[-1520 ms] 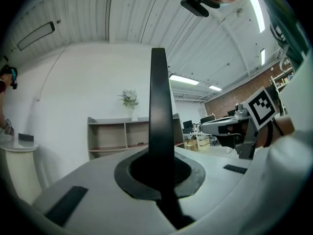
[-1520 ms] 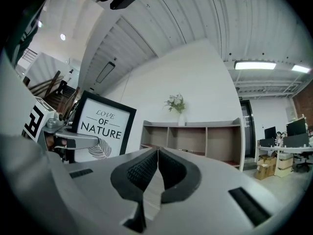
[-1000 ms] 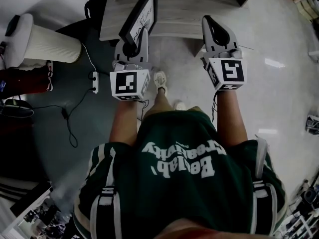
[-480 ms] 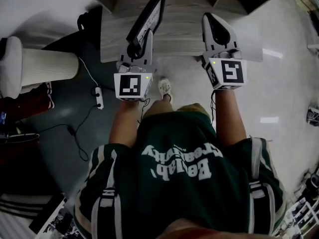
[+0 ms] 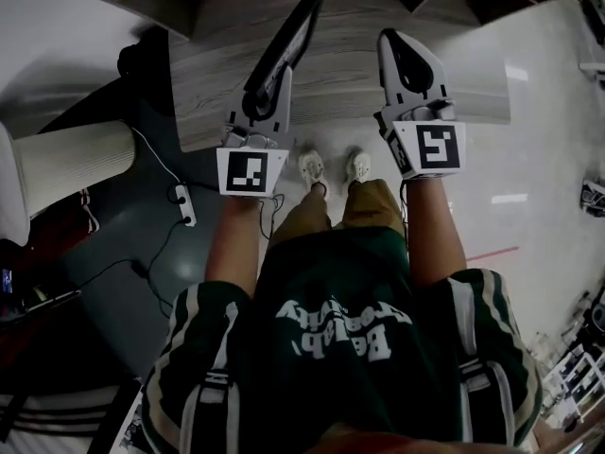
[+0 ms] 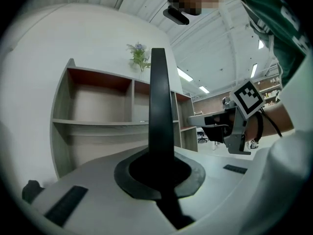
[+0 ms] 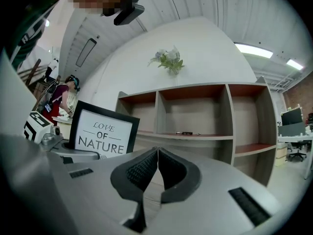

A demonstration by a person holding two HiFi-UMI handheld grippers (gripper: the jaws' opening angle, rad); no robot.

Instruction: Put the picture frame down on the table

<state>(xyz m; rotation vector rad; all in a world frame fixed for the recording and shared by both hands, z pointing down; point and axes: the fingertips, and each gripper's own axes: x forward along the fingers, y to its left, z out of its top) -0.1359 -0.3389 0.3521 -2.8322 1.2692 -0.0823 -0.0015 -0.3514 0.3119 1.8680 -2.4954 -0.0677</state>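
A black picture frame [image 5: 288, 36] with white print reading "LOVE OF NATURE" is held upright above the wooden table [image 5: 331, 74]. My left gripper [image 5: 269, 83] is shut on its lower edge. In the left gripper view the picture frame [image 6: 160, 111] shows edge-on as a dark bar rising from between the jaws. The right gripper view shows the picture frame [image 7: 103, 131] face-on at the left. My right gripper [image 5: 402, 50] hovers over the table to the frame's right, and the right gripper [image 7: 157, 156] is shut with nothing in it.
A wooden shelf unit [image 7: 205, 116] with open compartments stands behind the table, a small plant [image 7: 168, 58] on top. A white cylinder [image 5: 57, 164] and cables [image 5: 161, 225] lie on the floor at the left. The person's feet [image 5: 331, 168] stand at the table's near edge.
The person has stepped closer to the table. Both grippers and the frame now reach farther over the tabletop. The frame stays held in the left gripper.
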